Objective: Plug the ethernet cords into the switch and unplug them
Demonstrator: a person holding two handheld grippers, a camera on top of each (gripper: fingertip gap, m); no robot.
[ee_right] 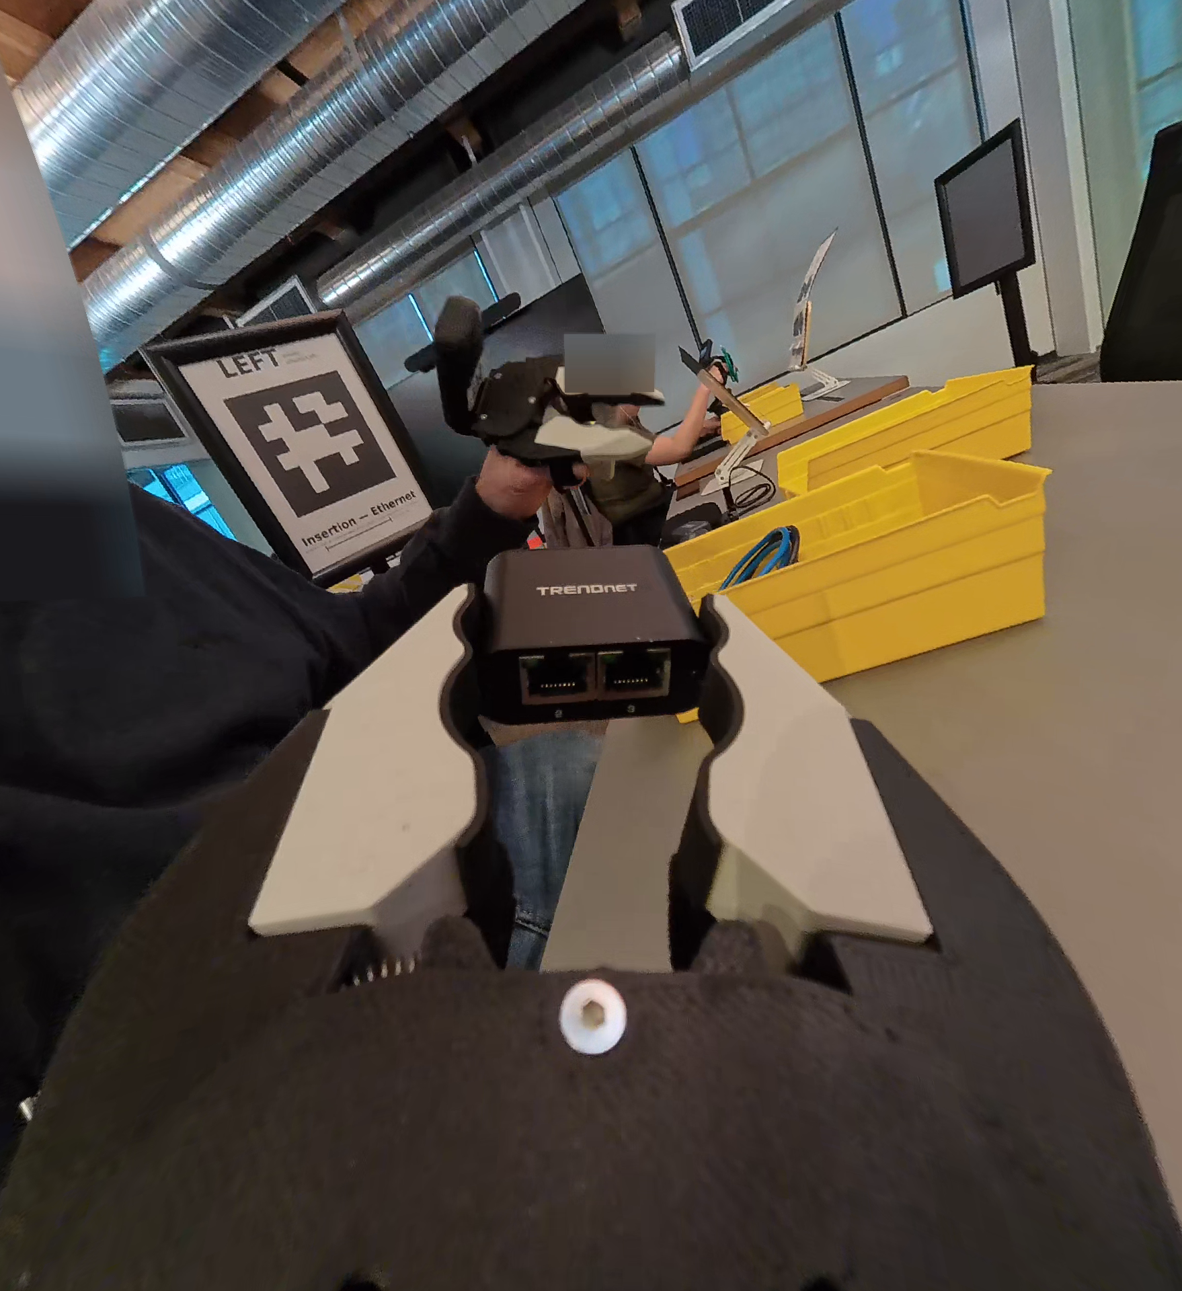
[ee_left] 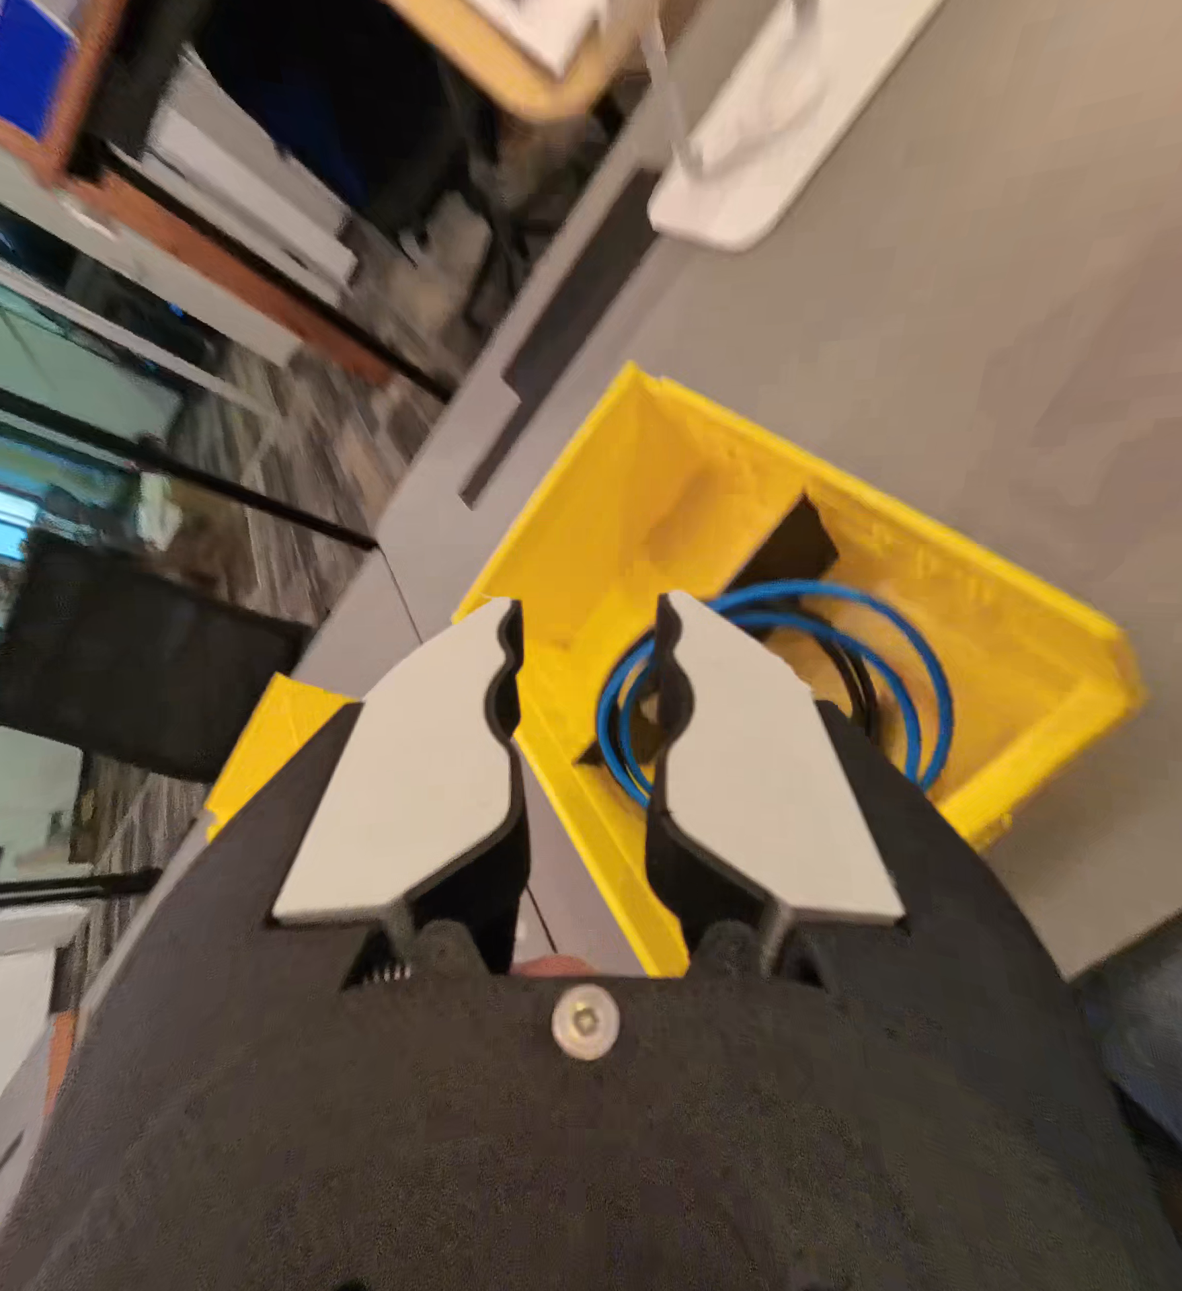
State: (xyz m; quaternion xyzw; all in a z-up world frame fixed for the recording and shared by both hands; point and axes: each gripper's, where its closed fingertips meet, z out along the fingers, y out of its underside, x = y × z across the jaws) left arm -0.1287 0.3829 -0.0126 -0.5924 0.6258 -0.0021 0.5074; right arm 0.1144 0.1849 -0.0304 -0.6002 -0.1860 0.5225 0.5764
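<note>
Yellow plastic walls of the bin (ee_left: 644, 489) box in the coiled blue cords (ee_left: 770, 691), which lie on its floor beside a black cord. My left gripper (ee_left: 592, 622) hangs over the bin's near wall, fingers parted and holding nothing, with bare grey table (ee_left: 993, 314) beyond the bin. My right gripper (ee_right: 588, 615) clamps the black switch (ee_right: 585, 629) by its sides, raised off the table near the bin; both its ports face me, unplugged.
</note>
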